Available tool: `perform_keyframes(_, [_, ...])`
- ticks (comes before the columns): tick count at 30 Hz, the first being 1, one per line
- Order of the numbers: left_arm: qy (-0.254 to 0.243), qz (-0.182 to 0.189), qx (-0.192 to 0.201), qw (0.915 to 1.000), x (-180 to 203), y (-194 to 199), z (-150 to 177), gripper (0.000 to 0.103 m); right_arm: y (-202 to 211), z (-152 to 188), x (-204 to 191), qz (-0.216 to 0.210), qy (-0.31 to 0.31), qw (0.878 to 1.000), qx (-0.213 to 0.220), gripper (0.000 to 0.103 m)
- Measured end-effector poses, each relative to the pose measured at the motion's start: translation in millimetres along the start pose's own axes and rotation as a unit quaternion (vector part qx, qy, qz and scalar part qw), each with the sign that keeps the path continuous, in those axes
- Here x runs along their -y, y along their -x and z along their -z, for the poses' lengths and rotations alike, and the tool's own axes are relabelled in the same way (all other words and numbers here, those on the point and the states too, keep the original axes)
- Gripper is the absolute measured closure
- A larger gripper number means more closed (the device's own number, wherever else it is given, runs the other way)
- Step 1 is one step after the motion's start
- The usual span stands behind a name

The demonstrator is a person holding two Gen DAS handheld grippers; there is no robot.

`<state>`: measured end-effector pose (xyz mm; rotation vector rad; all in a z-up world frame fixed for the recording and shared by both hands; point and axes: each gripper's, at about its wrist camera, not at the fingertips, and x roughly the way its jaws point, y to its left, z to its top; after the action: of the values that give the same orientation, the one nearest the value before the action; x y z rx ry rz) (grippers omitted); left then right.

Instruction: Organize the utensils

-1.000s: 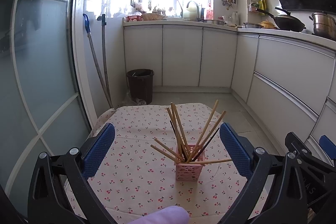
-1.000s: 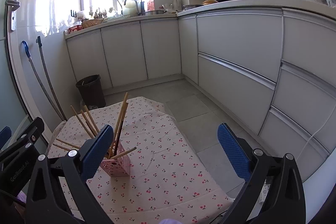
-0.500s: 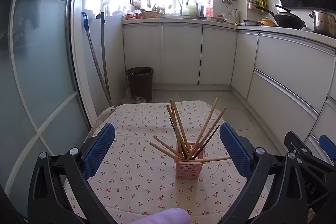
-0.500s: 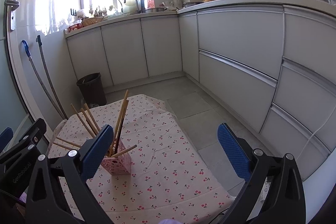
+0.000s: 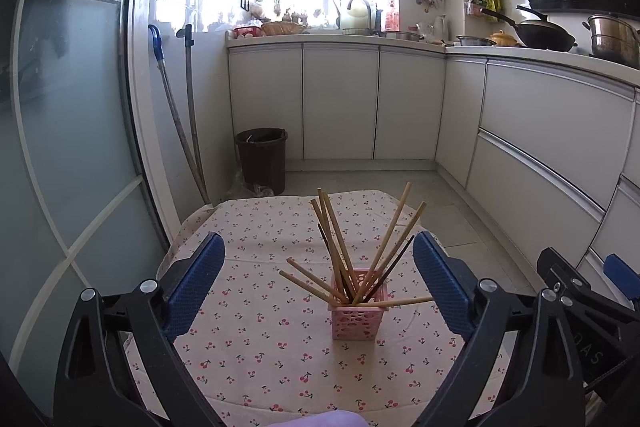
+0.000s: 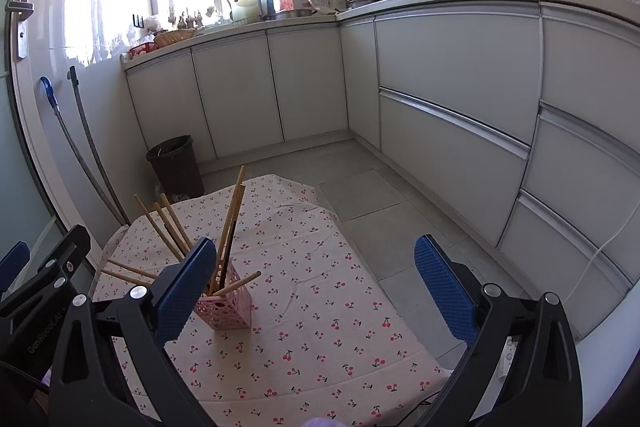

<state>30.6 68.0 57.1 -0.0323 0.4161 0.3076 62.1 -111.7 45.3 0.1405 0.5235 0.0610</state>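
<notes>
My left gripper (image 5: 316, 279) has its jaws wide and just starting to close, with nothing pressed between the pads; the pink holder (image 5: 357, 305) with the chopsticks (image 5: 348, 247) stands on the cherry-print tablecloth (image 5: 248, 339) ahead of it, apart from both pads. My right gripper (image 6: 316, 283) is spread wide and empty too, with the holder at about nine o'clock, partly behind its left pad. I judge the holder light and top-heavy, so a pad brushing the splayed sticks could tip it. The stick lying nearly flat toward three o'clock could lever out and roll off. The loose cloth might also drag if I snag it.
</notes>
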Motion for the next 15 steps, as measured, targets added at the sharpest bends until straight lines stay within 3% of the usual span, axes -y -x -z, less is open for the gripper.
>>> perform_keyframes(6, [-0.014, -0.010, 0.011, 0.9998, 4.0, 1.9, 3.2, 0.025, -1.7, 0.6, -0.1, 0.007, 0.002, 1.000, -0.002, 0.006])
perform_keyframes(10, [-0.025, -0.014, 0.011, 0.9995, 6.9, 0.0, 3.7, 0.027, -3.7, -0.3, 0.6, 0.015, 0.002, 1.000, -0.004, 0.006])
perform_keyframes(12, [-0.021, -0.022, 0.010, 0.9995, 6.2, 0.7, 2.2, 0.025, -4.8, -0.7, 1.5, 0.021, 0.003, 1.000, -0.004, 0.006])
perform_keyframes(14, [-0.013, -0.027, 0.005, 0.9996, 3.2, 0.5, 1.0, 0.018, -6.2, -1.0, 2.0, 0.026, 0.005, 1.000, -0.005, 0.006])
perform_keyframes(15, [-0.012, -0.033, 0.008, 0.9994, 2.8, 1.4, 0.7, 0.009, -7.2, -0.9, 2.3, 0.030, 0.007, 1.000, -0.006, 0.006])
